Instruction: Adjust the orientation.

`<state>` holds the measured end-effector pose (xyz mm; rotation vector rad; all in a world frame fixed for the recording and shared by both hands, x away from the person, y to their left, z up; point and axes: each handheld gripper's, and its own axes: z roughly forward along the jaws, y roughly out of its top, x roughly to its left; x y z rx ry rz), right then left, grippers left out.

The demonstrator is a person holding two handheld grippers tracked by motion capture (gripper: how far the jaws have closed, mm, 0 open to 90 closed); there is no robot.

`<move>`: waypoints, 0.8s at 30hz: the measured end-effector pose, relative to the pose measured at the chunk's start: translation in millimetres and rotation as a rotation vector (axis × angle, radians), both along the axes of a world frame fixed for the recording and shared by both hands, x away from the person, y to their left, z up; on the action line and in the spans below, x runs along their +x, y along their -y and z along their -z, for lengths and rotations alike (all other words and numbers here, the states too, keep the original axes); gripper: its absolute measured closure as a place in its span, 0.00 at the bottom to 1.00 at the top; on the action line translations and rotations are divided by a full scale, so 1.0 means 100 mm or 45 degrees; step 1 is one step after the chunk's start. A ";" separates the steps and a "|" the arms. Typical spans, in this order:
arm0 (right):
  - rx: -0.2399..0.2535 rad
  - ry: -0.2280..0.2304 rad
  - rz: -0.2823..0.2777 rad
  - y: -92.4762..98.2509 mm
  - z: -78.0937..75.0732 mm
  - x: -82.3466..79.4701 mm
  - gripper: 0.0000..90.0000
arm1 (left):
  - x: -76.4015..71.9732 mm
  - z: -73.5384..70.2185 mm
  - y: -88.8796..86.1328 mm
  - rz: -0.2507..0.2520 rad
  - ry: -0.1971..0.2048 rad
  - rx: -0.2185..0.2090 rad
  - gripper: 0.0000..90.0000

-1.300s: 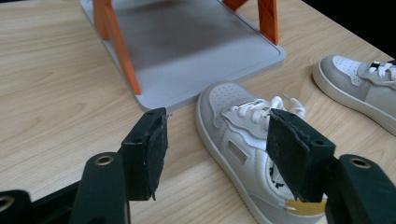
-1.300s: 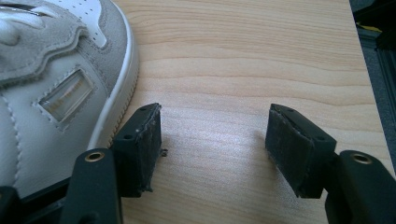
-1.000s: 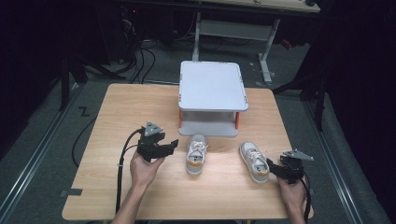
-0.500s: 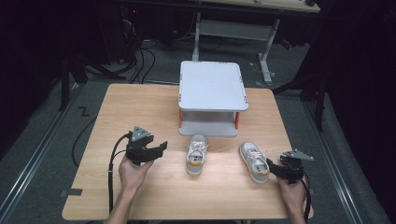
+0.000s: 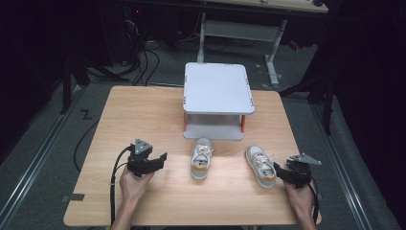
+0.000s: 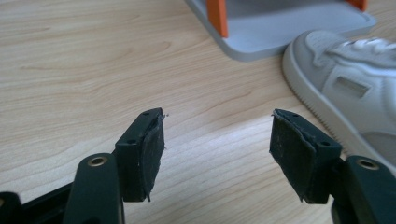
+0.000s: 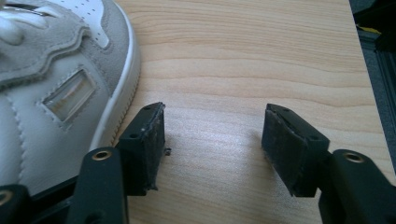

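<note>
Two grey-and-white sneakers lie in front of a small shelf. One sneaker (image 5: 201, 157) (image 6: 345, 79) is at the table's middle and the other sneaker (image 5: 261, 165) (image 7: 51, 84) is to its right. My left gripper (image 5: 160, 158) (image 6: 217, 123) rests low over bare wood, left of the middle sneaker, open and empty. My right gripper (image 5: 277, 168) (image 7: 212, 116) stands open just right of the right sneaker's heel. Its jaws have just been closing a little, with only tabletop between them.
The grey two-level shelf (image 5: 218, 91) with orange posts stands at the back middle of the wooden table (image 5: 143, 115); its lower board (image 6: 289, 28) reaches toward the middle sneaker. Black cables trail from both grippers. Dark floor surrounds the table.
My left gripper has drawn back to the left and toward the person, away from the middle sneaker, and sunk closer to the table. The right hand has stayed where it was.
</note>
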<state>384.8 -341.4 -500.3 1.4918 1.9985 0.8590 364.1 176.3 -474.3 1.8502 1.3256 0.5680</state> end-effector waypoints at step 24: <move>0.107 0.093 -0.124 0.07 -0.33 -0.24 0.65 | 0.11 0.31 0.04 -0.065 -0.055 0.107 0.40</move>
